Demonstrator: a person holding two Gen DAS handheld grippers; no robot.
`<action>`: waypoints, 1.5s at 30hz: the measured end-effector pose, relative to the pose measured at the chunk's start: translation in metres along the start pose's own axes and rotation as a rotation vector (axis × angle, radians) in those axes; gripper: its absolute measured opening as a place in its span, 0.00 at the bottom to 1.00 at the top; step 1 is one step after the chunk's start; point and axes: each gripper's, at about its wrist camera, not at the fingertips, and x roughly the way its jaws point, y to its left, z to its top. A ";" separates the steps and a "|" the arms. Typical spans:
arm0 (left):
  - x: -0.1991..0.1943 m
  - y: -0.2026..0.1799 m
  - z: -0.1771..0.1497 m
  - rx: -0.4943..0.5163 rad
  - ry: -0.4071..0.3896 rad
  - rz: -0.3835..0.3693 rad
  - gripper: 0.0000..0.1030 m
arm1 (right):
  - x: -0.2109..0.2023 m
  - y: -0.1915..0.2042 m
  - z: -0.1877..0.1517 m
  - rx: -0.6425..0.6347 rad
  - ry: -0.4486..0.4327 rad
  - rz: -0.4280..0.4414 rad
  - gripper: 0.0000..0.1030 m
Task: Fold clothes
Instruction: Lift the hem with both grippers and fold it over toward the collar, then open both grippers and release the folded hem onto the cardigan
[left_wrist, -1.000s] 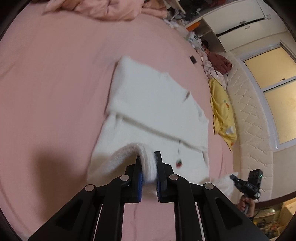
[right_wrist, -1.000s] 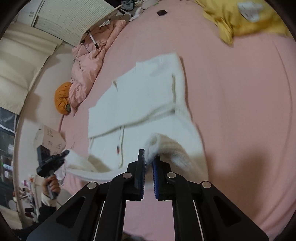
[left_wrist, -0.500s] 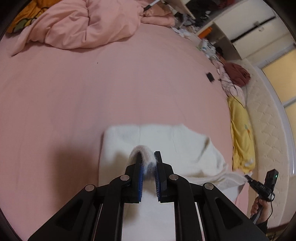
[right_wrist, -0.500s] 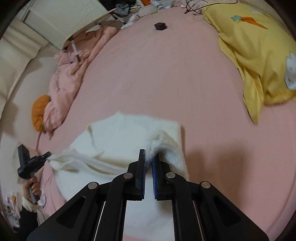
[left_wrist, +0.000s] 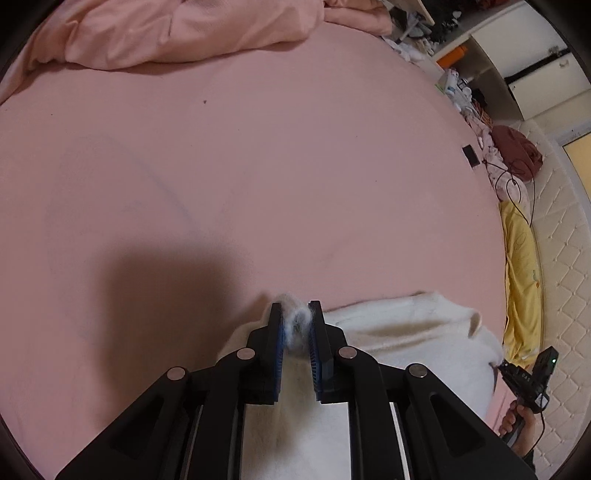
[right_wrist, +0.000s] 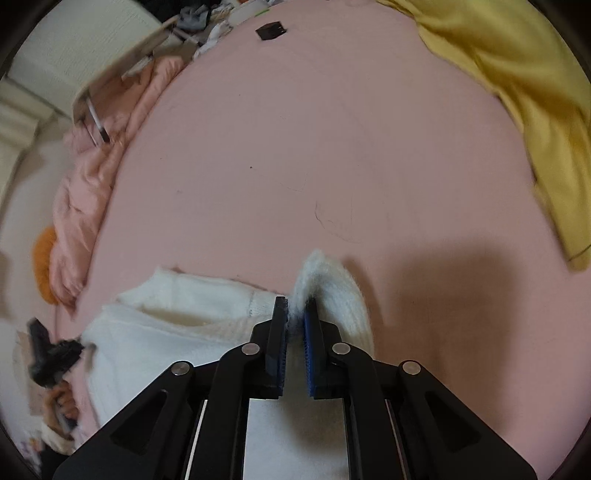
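Carrying near edge of sweater (left_wrist: 399, 332) forward over its far half since a second ago; each hand-held gripper, left (left_wrist: 296, 325) and right (right_wrist: 295, 317), clamped on fluffy fabric; fold nearly closed on bed (left_wrist: 258, 177).

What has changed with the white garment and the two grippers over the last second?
Both grippers carried their pinched edges of the white garment forward over the part lying on the pink bed sheet, folding it over itself; its spread far half is now covered. The left gripper and right gripper stay clamped. Nothing was let go.
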 end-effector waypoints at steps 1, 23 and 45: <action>-0.004 0.006 0.003 -0.034 -0.009 -0.005 0.34 | -0.003 -0.010 0.000 0.049 -0.015 0.062 0.13; -0.021 -0.067 -0.177 0.442 -0.302 0.391 0.99 | 0.004 0.107 -0.208 -0.475 -0.392 -0.290 0.86; -0.082 -0.052 -0.201 0.332 -0.360 0.430 1.00 | -0.084 0.088 -0.234 -0.350 -0.523 -0.341 0.75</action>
